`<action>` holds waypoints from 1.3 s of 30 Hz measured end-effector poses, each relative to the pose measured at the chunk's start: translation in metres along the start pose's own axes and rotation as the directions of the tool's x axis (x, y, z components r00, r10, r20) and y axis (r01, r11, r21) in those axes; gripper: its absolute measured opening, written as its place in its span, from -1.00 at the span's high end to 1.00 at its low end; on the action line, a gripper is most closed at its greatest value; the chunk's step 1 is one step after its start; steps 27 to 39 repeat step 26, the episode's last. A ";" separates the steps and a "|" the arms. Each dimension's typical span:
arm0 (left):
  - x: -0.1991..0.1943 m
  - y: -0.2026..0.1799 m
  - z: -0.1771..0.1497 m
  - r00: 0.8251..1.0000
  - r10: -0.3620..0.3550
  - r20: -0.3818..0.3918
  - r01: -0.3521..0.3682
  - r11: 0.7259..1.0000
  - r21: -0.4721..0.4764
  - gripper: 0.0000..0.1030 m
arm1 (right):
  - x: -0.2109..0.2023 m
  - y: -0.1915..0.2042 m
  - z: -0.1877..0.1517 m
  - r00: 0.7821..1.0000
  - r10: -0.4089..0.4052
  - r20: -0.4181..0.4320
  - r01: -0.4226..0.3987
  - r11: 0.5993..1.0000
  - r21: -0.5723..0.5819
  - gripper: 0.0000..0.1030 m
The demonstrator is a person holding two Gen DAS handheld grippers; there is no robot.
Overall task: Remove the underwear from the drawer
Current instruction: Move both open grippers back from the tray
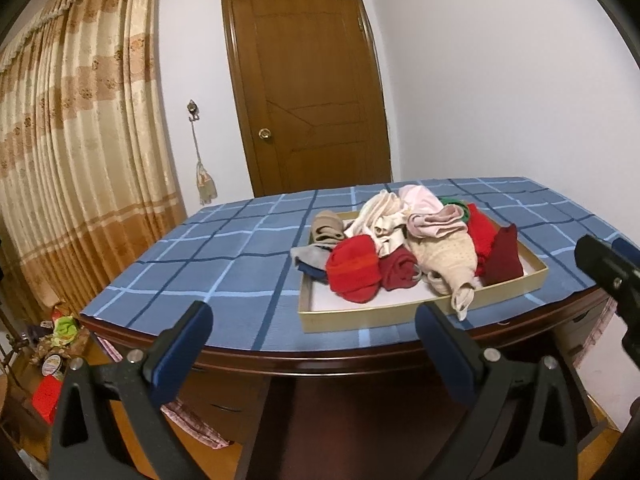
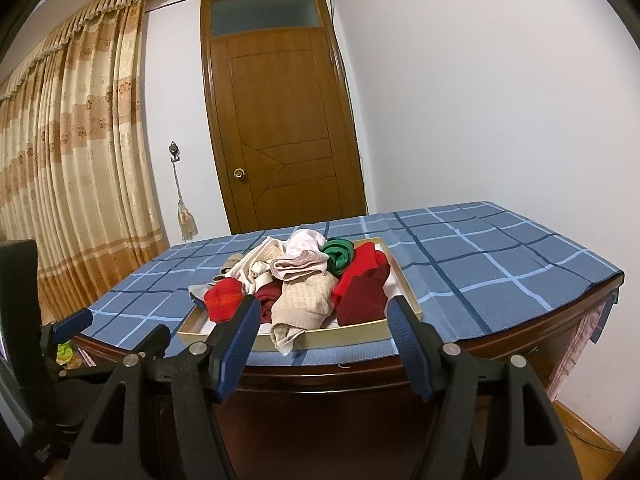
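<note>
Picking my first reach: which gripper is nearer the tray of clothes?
Right. The right gripper faces the tray closely; the left gripper sits further back, leftward.

A shallow drawer (image 1: 420, 316) sits on the counter (image 1: 224, 264), right of centre in the left wrist view, with a pile of underwear (image 1: 404, 248) heaped inside it. Behind the counter, at upper centre of the frame, stands a door (image 1: 308, 92). Curtains (image 1: 72, 152) hang down the left side.
</note>
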State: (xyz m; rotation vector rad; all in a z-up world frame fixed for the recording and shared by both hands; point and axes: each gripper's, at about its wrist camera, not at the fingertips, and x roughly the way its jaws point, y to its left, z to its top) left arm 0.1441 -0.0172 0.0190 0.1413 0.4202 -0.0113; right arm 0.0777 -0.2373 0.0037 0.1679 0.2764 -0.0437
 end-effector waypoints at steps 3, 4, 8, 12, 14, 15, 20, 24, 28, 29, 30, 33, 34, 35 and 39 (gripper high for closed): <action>0.004 -0.001 0.002 1.000 -0.022 -0.010 0.022 1.000 -0.010 -0.99 | 0.004 -0.001 0.001 1.000 -0.005 -0.004 0.005 1.000 0.004 -0.32; 0.007 -0.001 0.003 0.999 -0.032 -0.018 0.032 0.999 -0.014 -0.99 | 0.005 -0.002 0.001 1.000 -0.006 -0.005 0.006 1.000 0.006 -0.32; 0.013 -0.004 0.005 0.999 -0.037 -0.037 0.036 0.999 -0.012 -0.99 | 0.010 -0.005 0.001 1.000 -0.009 -0.008 0.009 1.000 0.021 -0.32; 0.020 -0.004 0.007 0.997 -0.056 -0.060 0.054 0.998 -0.033 -0.99 | 0.015 -0.008 0.002 1.000 -0.012 -0.015 0.012 1.000 0.029 -0.32; 0.021 -0.005 0.008 0.996 -0.065 -0.061 0.063 0.997 -0.039 -0.99 | 0.018 -0.011 0.002 1.000 -0.013 -0.019 0.013 0.999 0.033 -0.32; 0.022 -0.005 0.009 0.995 -0.073 -0.063 0.070 0.997 -0.043 -0.99 | 0.018 -0.011 0.002 1.000 -0.014 -0.021 0.015 0.999 0.035 -0.32; 0.029 -0.008 0.010 0.989 -0.116 -0.087 0.111 0.992 -0.061 -0.99 | 0.023 -0.015 0.001 0.999 -0.013 -0.029 0.015 0.999 0.052 -0.32; 0.033 -0.009 0.011 0.991 -0.103 -0.089 0.098 0.993 -0.060 -0.99 | 0.027 -0.019 0.000 0.999 -0.016 -0.038 0.018 0.998 0.058 -0.32; 0.033 -0.008 0.011 0.992 -0.092 -0.083 0.088 0.995 -0.056 -0.99 | 0.030 -0.021 0.001 0.999 -0.023 -0.045 0.026 0.998 0.055 -0.32; 0.033 -0.008 0.011 0.992 -0.092 -0.083 0.088 0.995 -0.056 -0.99 | 0.030 -0.021 0.001 0.999 -0.023 -0.045 0.026 0.998 0.055 -0.32; 0.033 -0.008 0.011 0.992 -0.092 -0.083 0.088 0.995 -0.056 -0.99 | 0.030 -0.021 0.001 0.999 -0.023 -0.045 0.026 0.998 0.055 -0.32; 0.033 -0.008 0.011 0.992 -0.092 -0.083 0.088 0.995 -0.056 -0.99 | 0.030 -0.021 0.001 0.999 -0.023 -0.045 0.026 0.998 0.055 -0.32; 0.033 -0.008 0.011 0.992 -0.092 -0.083 0.088 0.995 -0.056 -0.99 | 0.030 -0.021 0.001 0.999 -0.023 -0.045 0.026 0.998 0.055 -0.32; 0.033 -0.008 0.011 0.992 -0.092 -0.083 0.088 0.995 -0.056 -0.99 | 0.030 -0.021 0.001 0.999 -0.023 -0.045 0.026 0.998 0.055 -0.32; 0.033 -0.008 0.011 0.992 -0.092 -0.083 0.088 0.995 -0.056 -0.99 | 0.030 -0.021 0.001 0.999 -0.023 -0.045 0.026 0.998 0.055 -0.32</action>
